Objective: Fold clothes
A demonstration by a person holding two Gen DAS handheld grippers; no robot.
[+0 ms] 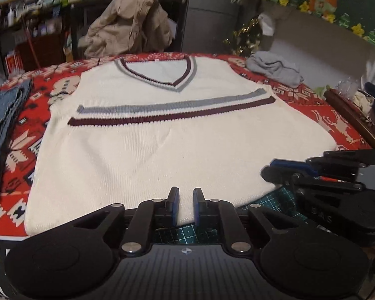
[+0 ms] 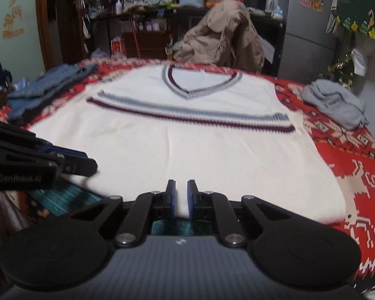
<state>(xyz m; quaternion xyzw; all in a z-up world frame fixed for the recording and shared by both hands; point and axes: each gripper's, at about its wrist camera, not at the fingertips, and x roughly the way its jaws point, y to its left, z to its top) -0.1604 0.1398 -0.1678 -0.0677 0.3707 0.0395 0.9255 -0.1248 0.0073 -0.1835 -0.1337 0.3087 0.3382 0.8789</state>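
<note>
Vest [image 1: 162, 150] lies flat on red patterned cloth [image 1: 337, 115], V-neck pointing away, hem nearest, long axis toward cameras. Left gripper [image 1: 186, 206] and right gripper [image 2: 181, 198] each pinch hem. Jeans [image 2: 45, 87] left, grey garment [image 2: 337, 105] right, both apart from vest.

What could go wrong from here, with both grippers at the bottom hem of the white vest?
1. Each gripper, left and right, seems to pinch only a thin bit of the vest hem, so the knit could slip out when lifted.
2. Both grips sit close together, toward one side of the hem; the far corners may sag and fold unevenly.
3. The jeans and the grey garment lie beside the vest; a wide fold could drag over them.
</note>
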